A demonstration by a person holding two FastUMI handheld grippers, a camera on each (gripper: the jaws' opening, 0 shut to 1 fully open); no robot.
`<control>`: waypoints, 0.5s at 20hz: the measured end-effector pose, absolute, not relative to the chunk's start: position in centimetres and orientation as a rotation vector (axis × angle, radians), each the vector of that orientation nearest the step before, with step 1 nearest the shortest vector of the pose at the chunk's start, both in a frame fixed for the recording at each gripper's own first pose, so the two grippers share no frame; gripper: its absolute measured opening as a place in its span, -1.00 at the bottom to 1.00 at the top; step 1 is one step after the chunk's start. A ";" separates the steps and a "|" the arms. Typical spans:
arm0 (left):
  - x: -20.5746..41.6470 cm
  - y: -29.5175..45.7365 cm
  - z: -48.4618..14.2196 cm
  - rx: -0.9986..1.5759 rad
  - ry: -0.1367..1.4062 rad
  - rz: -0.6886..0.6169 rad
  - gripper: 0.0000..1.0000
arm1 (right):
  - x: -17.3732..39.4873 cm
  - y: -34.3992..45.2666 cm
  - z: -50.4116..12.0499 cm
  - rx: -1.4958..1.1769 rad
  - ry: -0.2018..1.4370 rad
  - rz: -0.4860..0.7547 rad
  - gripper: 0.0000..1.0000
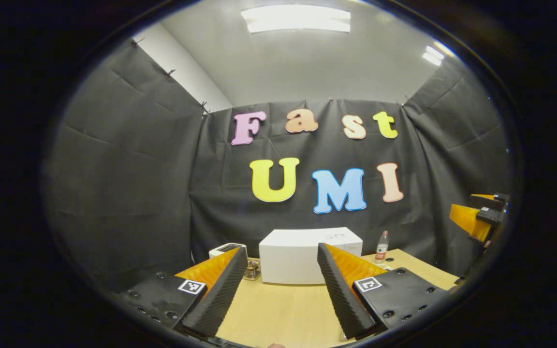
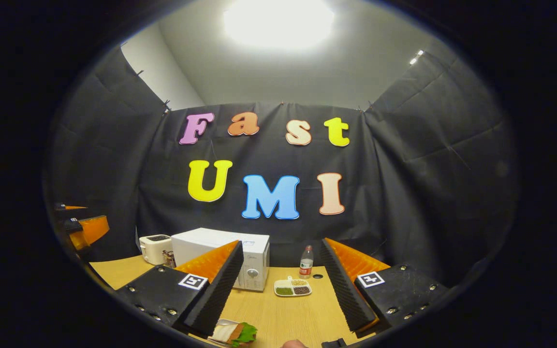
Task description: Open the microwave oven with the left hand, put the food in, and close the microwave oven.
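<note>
Left gripper view has your left hand-held gripper held up above the tabletop with its jaws spread wide and nothing between them. Straight ahead, framed by the two fingers, you've got the microwave, a white box sitting at the back of the tabletop against the booth wall, door closed. A white toaster sits just to its left, and there's a small brownish thing between them that's too tiny to make out. A bottle stands to the microwave's right. Your other gripper pokes in at the far right edge.

Right gripper view: your right hand-held gripper is also wide open and not holding anything. You see the microwave from an angle, its door and knobs facing you, still closed. The toaster is just beside it on the left, and the bottle is off to the right near the wall. In front of the bottle sits a small divided dish with green, brown and pale stuff in its compartments. The food, looks like a sandwich with lettuce on a white plate, is right at the near edge of the tabletop, just below your left finger and well apart from the microwave. Your left gripper shows at the far left edge.
</note>
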State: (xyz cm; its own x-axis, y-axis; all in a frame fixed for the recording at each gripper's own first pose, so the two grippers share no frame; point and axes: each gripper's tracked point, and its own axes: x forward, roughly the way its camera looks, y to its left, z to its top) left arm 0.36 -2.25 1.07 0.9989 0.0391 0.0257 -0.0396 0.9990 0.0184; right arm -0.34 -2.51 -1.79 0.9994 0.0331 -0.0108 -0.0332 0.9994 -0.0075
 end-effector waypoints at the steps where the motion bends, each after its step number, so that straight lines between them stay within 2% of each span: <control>1: 0.6 -2.7 1.1 0.021 -0.027 0.039 0.92 | -0.3 -2.6 -1.8 -0.003 0.009 0.037 0.93; 7: 1.7 -5.8 1.5 0.044 -0.035 0.056 0.92 | -0.3 -4.5 -1.7 0.011 -0.009 0.081 0.93; 10: 2.9 -8.1 1.4 0.040 -0.038 0.025 0.96 | -0.2 -6.4 -1.6 -0.004 -0.020 0.057 0.93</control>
State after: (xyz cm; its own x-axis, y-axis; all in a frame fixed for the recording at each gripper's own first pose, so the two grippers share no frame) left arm 2.95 -8.12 1.41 0.9990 0.0241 0.0388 -0.0256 0.9989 0.0399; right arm -0.24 -6.37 -1.56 0.9982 0.0574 0.0199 -0.0573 0.9983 -0.0050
